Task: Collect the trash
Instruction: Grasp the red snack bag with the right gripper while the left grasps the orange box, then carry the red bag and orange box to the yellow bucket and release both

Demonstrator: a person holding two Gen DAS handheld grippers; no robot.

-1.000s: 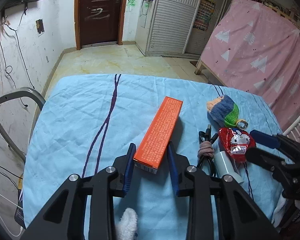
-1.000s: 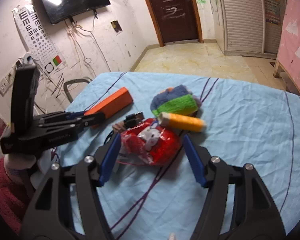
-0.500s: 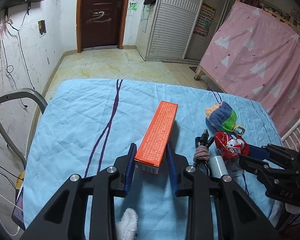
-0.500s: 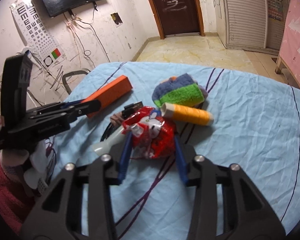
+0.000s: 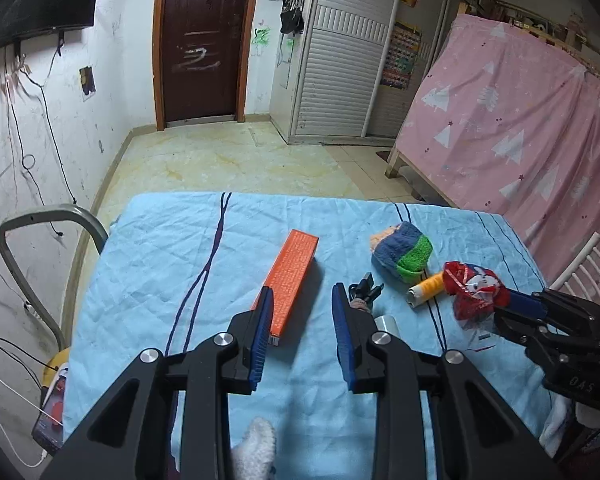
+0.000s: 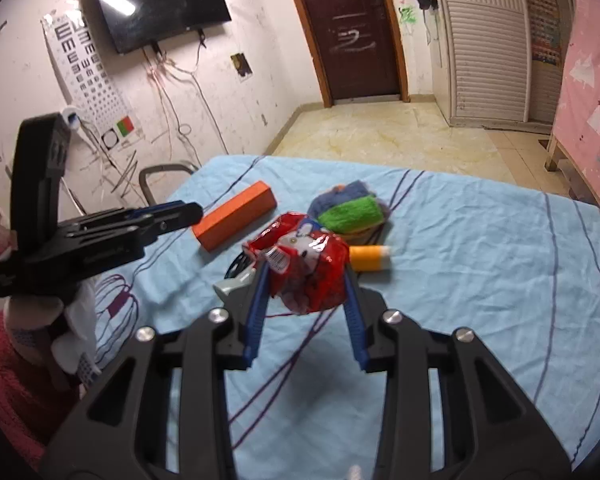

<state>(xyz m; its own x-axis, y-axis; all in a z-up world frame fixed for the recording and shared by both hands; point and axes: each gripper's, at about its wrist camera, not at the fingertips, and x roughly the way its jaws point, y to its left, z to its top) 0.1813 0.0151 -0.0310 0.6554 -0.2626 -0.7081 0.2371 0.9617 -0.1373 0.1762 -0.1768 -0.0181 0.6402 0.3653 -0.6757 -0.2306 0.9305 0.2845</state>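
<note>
Blue bedsheet (image 5: pixel 148 264) with dark curved stripes covers the work surface; tiled floor and dark brown door (image 5: pixel 198 36) behind it.

Near field, left wrist view: left gripper (image 5: pixel 302 304) hangs over the sheet, blue pads apart, nothing between them. Orange box (image 5: pixel 294 276) lies flat on the sheet; its near end sits just inside the left pad, contact can't be confirmed. Just beside the right pad: black cable bundle (image 5: pixel 364 288) and a pale cylindrical thing (image 5: pixel 386 324), partly hidden behind the finger.

Right wrist view: right gripper (image 6: pixel 306 276) is clamped on the red snack wrapper (image 6: pixel 304 264), both blue pads pressed into its sides. Wrapper is crumpled, with cartoon print and a barcode label showing, and looks lifted clear of the sheet. In the left wrist view the same wrapper (image 5: pixel 474 288) sits at the tip of the right gripper (image 5: pixel 512 306), at the right side of the sheet.

Just beyond the wrapper: yellow thread spool (image 6: pixel 368 258) lying on its side on the sheet. Behind that, touching or nearly so, a bundled knit item (image 6: pixel 350 208) in blue, green and orange.

Far field: wall-mounted TV (image 6: pixel 158 0) and eye chart (image 6: pixel 88 68) on the left wall, white slatted wardrobe (image 5: pixel 340 56) next to the door, pink tree-print curtain (image 5: pixel 512 128) to the right. Metal chair frame (image 5: pixel 40 232) stands off the sheet's left edge.
</note>
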